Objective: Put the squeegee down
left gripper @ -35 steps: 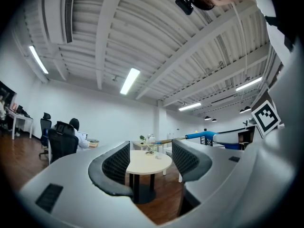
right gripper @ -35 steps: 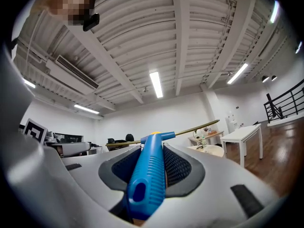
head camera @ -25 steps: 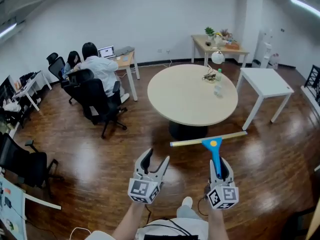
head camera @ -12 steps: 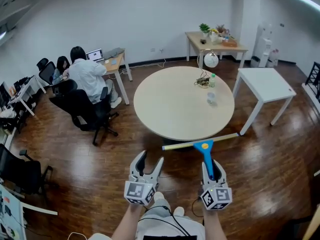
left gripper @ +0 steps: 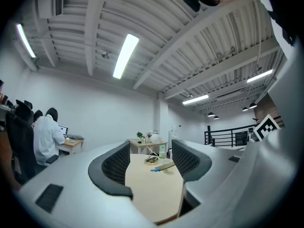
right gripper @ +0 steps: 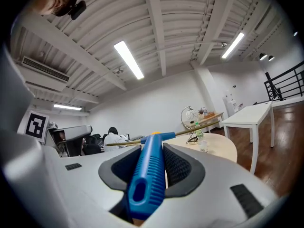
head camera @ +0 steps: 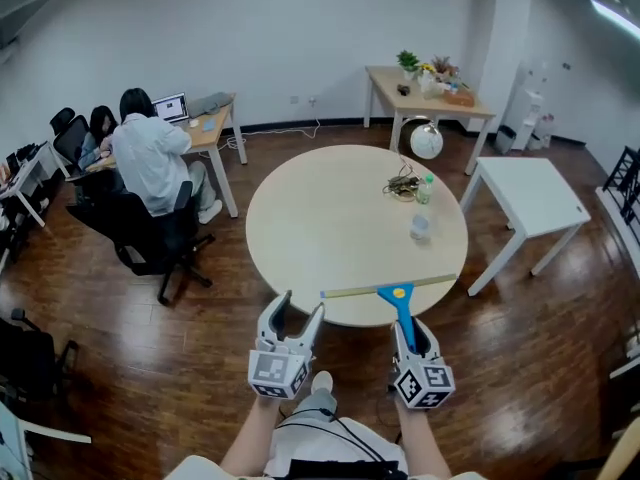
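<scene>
1. The step in hand looks like bringing the load to its resting place. The right gripper (head camera: 405,330) is clamped on the ribbed blue plastic handle of the squeegee with a long pale-yellow blade (head camera: 398,296). The blade hangs crosswise over the near edge of the round beige table (head camera: 320,218).
2. The left gripper (head camera: 300,310) has its jaws apart with nothing between them, just beside that same edge.
3. Next, I judge: lower until blade and handle rest flat, then release.
4. The tabletop's near half is bare. A clear bottle (head camera: 424,190) and tangled cables (head camera: 400,185) sit near the far right edge, well apart.
5. The room has a glossy dark wooden floor (head camera: 180,348), a white table (head camera: 525,188) at right, and a seated person (head camera: 150,158) at left.
</scene>
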A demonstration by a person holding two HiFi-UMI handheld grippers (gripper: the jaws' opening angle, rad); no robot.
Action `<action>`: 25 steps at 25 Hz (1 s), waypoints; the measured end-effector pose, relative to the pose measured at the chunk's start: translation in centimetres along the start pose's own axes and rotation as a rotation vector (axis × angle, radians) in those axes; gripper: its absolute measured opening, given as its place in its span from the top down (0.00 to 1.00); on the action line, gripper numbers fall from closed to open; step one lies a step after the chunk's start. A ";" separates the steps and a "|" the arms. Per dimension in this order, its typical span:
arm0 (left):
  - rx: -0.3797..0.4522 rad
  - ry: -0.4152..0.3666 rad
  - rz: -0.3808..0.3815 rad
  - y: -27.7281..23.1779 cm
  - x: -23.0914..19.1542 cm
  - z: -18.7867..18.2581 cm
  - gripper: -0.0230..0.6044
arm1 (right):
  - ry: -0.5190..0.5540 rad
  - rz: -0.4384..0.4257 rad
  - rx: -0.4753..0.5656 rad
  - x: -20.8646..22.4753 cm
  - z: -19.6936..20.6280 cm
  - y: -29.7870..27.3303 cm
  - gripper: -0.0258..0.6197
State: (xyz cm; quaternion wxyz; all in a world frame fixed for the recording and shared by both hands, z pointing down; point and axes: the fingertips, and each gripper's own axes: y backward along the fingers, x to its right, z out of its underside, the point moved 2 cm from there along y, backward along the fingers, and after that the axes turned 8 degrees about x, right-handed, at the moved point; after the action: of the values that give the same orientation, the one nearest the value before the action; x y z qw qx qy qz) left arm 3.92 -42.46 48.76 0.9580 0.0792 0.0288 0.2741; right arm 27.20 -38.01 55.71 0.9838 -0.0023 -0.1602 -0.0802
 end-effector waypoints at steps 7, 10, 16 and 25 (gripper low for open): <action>0.027 0.031 0.000 -10.7 -7.4 0.9 0.52 | 0.002 0.051 -0.019 2.3 0.7 -13.2 0.70; 0.002 0.034 0.023 -13.8 -9.4 2.9 0.52 | -0.004 0.083 -0.044 3.7 2.6 -17.0 0.70; -0.129 0.094 0.052 -17.6 -9.8 6.9 0.52 | 0.013 0.137 -0.185 8.2 8.0 -22.6 0.71; -0.226 0.048 -0.028 -19.2 -10.7 8.9 0.52 | -0.053 0.167 -0.386 14.1 17.6 -34.1 0.70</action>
State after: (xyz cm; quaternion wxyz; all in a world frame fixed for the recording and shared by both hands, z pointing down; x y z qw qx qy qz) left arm 5.70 -65.41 54.41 0.9636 -0.0363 0.0218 0.2640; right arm 29.46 -73.30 76.19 0.9638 -0.2061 -0.1667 -0.0277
